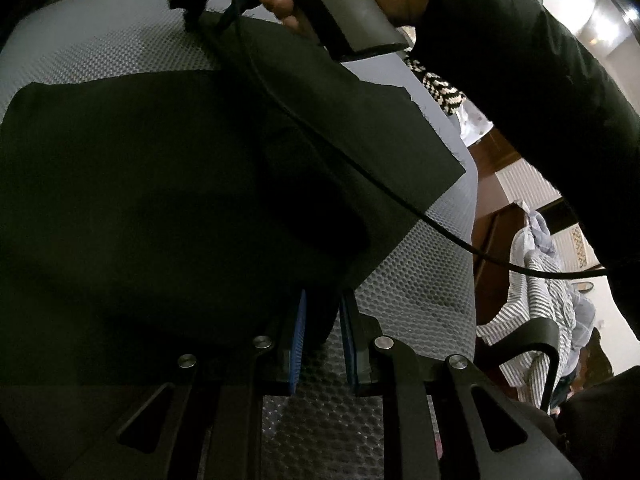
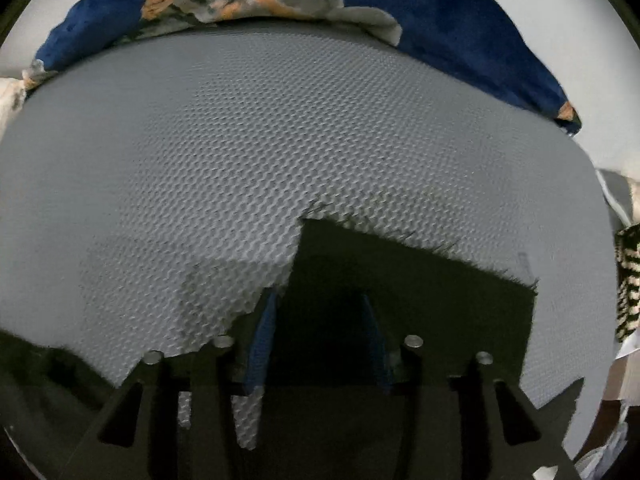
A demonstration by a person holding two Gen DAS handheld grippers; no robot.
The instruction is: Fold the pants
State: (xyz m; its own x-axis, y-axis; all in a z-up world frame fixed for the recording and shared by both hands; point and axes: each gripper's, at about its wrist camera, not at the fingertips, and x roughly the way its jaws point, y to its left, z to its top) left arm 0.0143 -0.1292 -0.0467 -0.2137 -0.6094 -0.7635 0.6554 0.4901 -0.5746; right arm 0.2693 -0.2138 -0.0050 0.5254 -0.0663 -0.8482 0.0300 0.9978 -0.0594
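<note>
Dark pants (image 1: 152, 200) lie spread on a grey textured mat (image 1: 100, 52). My left gripper (image 1: 323, 320) has its blue pads (image 1: 299, 332) closed on a fold of the pants' near edge. The right gripper's body (image 1: 340, 20), held by a hand, hovers at the far end over a pant leg (image 1: 340, 120). In the right wrist view my right gripper (image 2: 320, 320) holds a frayed leg end (image 2: 420, 272) between its blue pads (image 2: 264, 340), just above the mat (image 2: 280, 140).
A blue and orange patterned blanket (image 2: 460, 28) lies beyond the mat's far edge. A striped shirt (image 1: 536, 300) hangs over a chair at the right. A black-and-white knitted item (image 1: 440, 88) lies off the mat's right side. A black cable (image 1: 360, 168) crosses above the pants.
</note>
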